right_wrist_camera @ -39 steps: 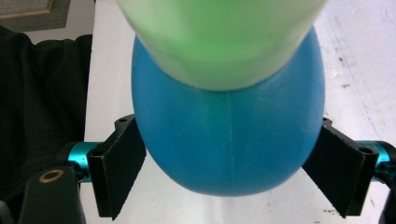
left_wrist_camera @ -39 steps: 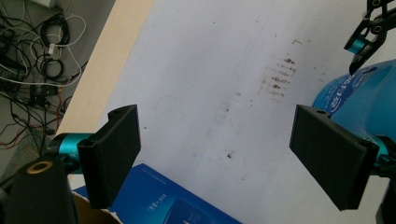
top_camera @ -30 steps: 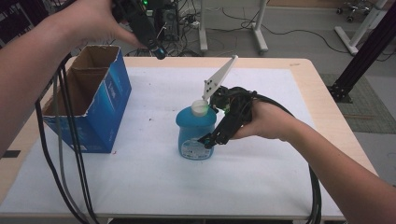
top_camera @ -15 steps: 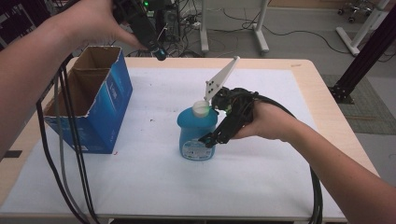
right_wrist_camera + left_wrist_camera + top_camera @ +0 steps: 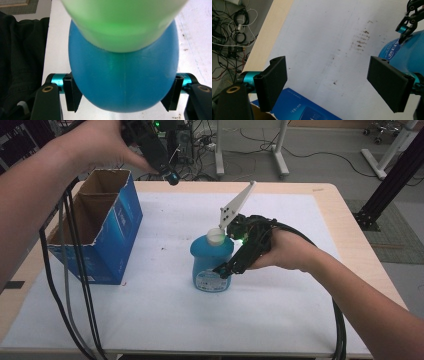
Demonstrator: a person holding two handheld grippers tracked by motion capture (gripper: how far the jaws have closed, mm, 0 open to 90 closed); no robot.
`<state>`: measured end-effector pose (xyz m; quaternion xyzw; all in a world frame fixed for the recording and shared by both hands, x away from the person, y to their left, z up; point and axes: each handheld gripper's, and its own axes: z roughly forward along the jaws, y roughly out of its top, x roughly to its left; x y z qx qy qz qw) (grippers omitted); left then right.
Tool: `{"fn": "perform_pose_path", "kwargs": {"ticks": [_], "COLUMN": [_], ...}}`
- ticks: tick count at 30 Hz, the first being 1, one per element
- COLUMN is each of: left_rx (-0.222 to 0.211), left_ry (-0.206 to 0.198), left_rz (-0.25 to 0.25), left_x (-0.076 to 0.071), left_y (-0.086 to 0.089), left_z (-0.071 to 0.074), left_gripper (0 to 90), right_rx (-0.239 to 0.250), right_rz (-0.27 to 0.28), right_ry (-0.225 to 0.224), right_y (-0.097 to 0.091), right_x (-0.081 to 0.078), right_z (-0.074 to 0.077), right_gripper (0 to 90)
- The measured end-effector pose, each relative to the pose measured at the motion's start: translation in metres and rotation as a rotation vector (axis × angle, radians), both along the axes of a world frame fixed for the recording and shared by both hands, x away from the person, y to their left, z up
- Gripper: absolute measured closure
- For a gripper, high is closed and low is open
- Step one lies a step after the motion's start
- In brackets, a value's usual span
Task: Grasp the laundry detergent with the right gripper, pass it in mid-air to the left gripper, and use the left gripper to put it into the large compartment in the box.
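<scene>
Right hand-held gripper, jaws just closing, clamps the blue bottle.

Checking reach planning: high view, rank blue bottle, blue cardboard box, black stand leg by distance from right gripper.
1. blue bottle: between the right gripper jaws, mid-table.
2. blue cardboard box: table's left side.
3. black stand leg: off the table, far right.

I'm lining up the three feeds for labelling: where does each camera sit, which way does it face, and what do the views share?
High view: above the person's side, facing forward and down on the table; both forearms, left gripper raised over the blue box.
Left gripper view: rides that gripper, facing down between its open pads.
Right gripper view: rides the right gripper, its closing pads against the blue bottle.
Shared: the blue bottle appears in all three.
</scene>
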<state>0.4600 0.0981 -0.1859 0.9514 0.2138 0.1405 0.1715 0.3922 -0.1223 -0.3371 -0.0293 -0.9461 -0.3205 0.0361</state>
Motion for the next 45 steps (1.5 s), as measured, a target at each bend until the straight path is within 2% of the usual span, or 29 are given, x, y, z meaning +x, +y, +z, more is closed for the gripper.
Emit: {"fn": "perform_pose_path", "kwargs": {"ticks": [19, 27, 30, 37, 39, 40, 42, 43, 45], "left_rx": [-0.009, -0.012, -0.011, -0.014, -0.043, -0.048, -0.058, -0.096, -0.11], "left_ry": [-0.002, -0.001, 0.002, 0.008, 0.018, 0.023, 0.029, 0.053, 0.064], "left_rz": [-0.013, -0.018, -0.018, -0.039, -0.053, -0.06, -0.073, -0.109, -0.125], "left_x": [-0.001, -0.001, -0.002, -0.004, -0.006, -0.007, -0.008, -0.012, -0.013], "left_y": [0.001, 0.001, 0.001, 0.001, 0.0, 0.0, -0.001, -0.003, -0.004], "left_z": [-0.001, -0.001, -0.001, 0.001, 0.002, 0.002, 0.003, 0.006, 0.007], "left_gripper": [16.6, 16.6, 16.6, 16.6, 16.6, 16.6, 16.6, 16.6, 16.6], "right_rx": [-0.006, 0.004, 0.024, 0.035, 0.043, 0.059, 0.062, 0.084, 0.085], "right_rz": [0.008, 0.005, 0.006, 0.01, 0.011, 0.004, 0.001, -0.012, -0.019], "right_ry": [0.002, -0.01, -0.042, -0.05, -0.044, -0.038, -0.034, -0.026, -0.021], "right_y": [0.002, 0.001, -0.002, -0.004, -0.005, -0.006, -0.007, -0.01, -0.011], "right_x": [0.001, 0.0, -0.001, -0.002, -0.001, -0.001, -0.001, 0.002, 0.002], "right_z": [-0.003, -0.005, -0.006, -0.006, -0.004, -0.001, 0.002, 0.011, 0.014], "right_gripper": [37.1, 43.0, 45.5, 47.7, 47.9, 48.0, 48.0, 48.0, 48.0]}}
